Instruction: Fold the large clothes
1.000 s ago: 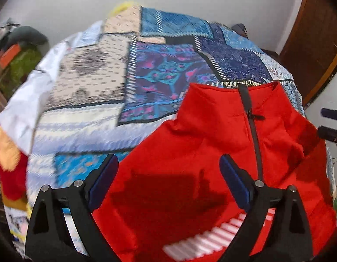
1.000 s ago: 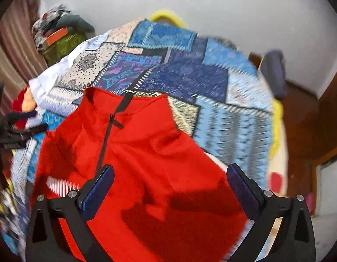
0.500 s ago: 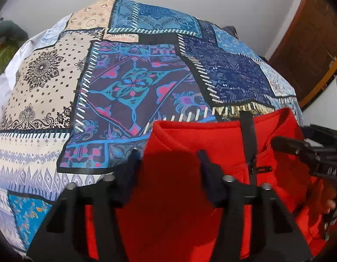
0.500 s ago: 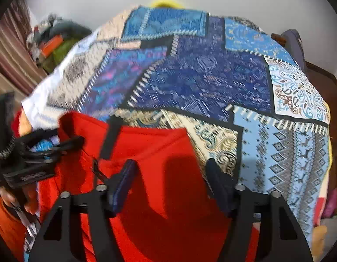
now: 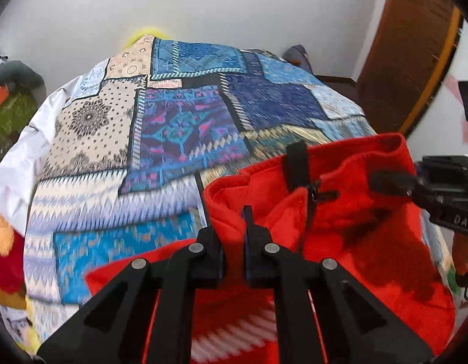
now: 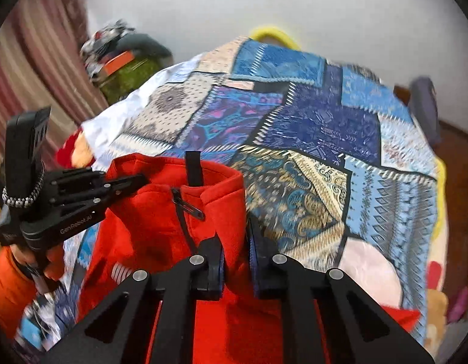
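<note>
A red fleece pullover with a black zipper and stand-up collar is held up over a bed with a patchwork cover. My left gripper is shut on the pullover's left shoulder beside the collar. My right gripper is shut on the pullover at its right shoulder. Each gripper shows in the other's view: the right one at the collar's right end, the left one at its left end. The lower body hangs out of view.
The patchwork bed cover fills the middle of both views. A pile of clothes and a green bag sit at the far left by striped curtains. A wooden door is at the right. A dark cushion lies at the bed's right edge.
Both grippers went from open above the flat pullover to shut on its shoulders. They have lifted the collar end off the bed and the fabric now bunches between them.
</note>
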The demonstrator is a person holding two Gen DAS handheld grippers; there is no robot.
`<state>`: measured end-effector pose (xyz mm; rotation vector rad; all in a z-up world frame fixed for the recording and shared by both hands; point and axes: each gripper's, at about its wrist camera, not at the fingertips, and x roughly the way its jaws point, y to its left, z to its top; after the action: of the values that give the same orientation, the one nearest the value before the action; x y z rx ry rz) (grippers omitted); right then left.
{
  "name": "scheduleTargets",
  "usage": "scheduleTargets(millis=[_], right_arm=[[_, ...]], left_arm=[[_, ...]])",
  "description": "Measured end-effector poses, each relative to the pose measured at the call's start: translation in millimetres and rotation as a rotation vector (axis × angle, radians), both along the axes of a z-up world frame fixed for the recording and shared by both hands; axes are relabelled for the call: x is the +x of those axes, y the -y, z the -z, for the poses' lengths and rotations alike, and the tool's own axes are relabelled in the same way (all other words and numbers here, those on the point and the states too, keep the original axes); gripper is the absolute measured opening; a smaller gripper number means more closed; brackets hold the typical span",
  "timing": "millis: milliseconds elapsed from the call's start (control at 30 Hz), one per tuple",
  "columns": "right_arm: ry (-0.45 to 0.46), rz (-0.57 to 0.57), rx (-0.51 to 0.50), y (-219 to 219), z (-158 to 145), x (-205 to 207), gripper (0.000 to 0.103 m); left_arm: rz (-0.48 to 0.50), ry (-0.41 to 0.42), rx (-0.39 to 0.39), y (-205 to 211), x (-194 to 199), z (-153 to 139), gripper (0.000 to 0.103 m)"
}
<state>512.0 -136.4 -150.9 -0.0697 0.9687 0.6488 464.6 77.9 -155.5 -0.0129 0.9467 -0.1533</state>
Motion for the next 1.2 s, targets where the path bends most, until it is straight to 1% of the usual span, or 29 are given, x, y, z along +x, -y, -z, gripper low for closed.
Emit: scheduleTargets(millis=[100,167,267,333,400,500,600,667,800,867,900,933,967,1033,1100,1167,1200], right_arm=[[-0.015,-0.001,0.029,6.2,-12.5,-35.0,0.01],[-0.026,-0.001,0.043,11.9,-16.6,-58.3,0.01],[-0.041,-0.015,0.036,16.1,-15.5,-94.6,0.01],[-0.055,-0.024,0.026,20.1,-9.9,-117.2,0.01],[-0.088,-0.035,0.008,23.2,1.7,-139.7,0.01],[-0.098,-0.032,-0.017,28.3,17.9,-166.6,0.01],[-0.125,-0.029,-0.013,34.1,31.5,-184.9,0.01],[-0.116,-0.035,-0.047,33.8,39.3,-197.4,0.011],[-0.079,-0.068,-0.17,34.4,49.6,-217.4,0.011],[-0.082,-0.08,-0.228,36.1,51.4,-221.9,0.011],[-0.088,-0.084,-0.24,38.6,50.8,-224.2,0.011],[-0.096,-0.091,-0.243,41.7,49.7,-226.2,0.011],[-0.107,-0.098,-0.243,45.4,47.6,-228.8,0.011],[-0.122,-0.107,-0.233,53.3,42.1,-233.1,0.011],[-0.127,-0.112,-0.216,63.3,32.2,-237.2,0.011],[-0.115,-0.109,-0.212,69.2,20.9,-239.5,0.011],[-0.102,-0.107,-0.208,71.3,14.0,-240.1,0.011]], left_arm=[[0.008,0.01,0.009,3.3,-36.1,-7.1,0.009],[0.007,0.002,-0.009,3.2,-60.2,-9.3,0.009],[0.023,-0.01,-0.024,4.0,-92.8,-7.4,0.009],[0.04,-0.033,-0.023,6.9,-111.0,-2.4,0.009],[0.055,-0.056,-0.02,11.0,-130.0,5.6,0.009],[0.061,-0.078,-0.026,13.5,-154.0,19.8,0.01],[0.059,-0.117,-0.041,14.4,-174.8,39.4,0.01],[0.051,-0.145,-0.058,13.0,-182.9,50.1,0.011],[0.031,-0.186,-0.066,9.9,-196.5,63.5,0.015],[0.027,-0.2,-0.07,7.3,-202.9,66.8,0.02],[0.026,-0.2,-0.068,5.7,-205.9,66.3,0.026],[0.026,-0.198,-0.063,3.7,-209.7,65.4,0.033],[0.026,-0.195,-0.059,1.2,-213.8,63.4,0.035],[0.039,-0.19,-0.052,-2.5,-221.5,56.9,0.037],[0.046,-0.171,-0.018,-6.5,-229.1,46.3,0.037],[0.046,-0.139,0.017,-12.3,-234.4,31.8,0.04],[0.043,-0.12,0.029,-15.8,-236.2,22.7,0.046]])
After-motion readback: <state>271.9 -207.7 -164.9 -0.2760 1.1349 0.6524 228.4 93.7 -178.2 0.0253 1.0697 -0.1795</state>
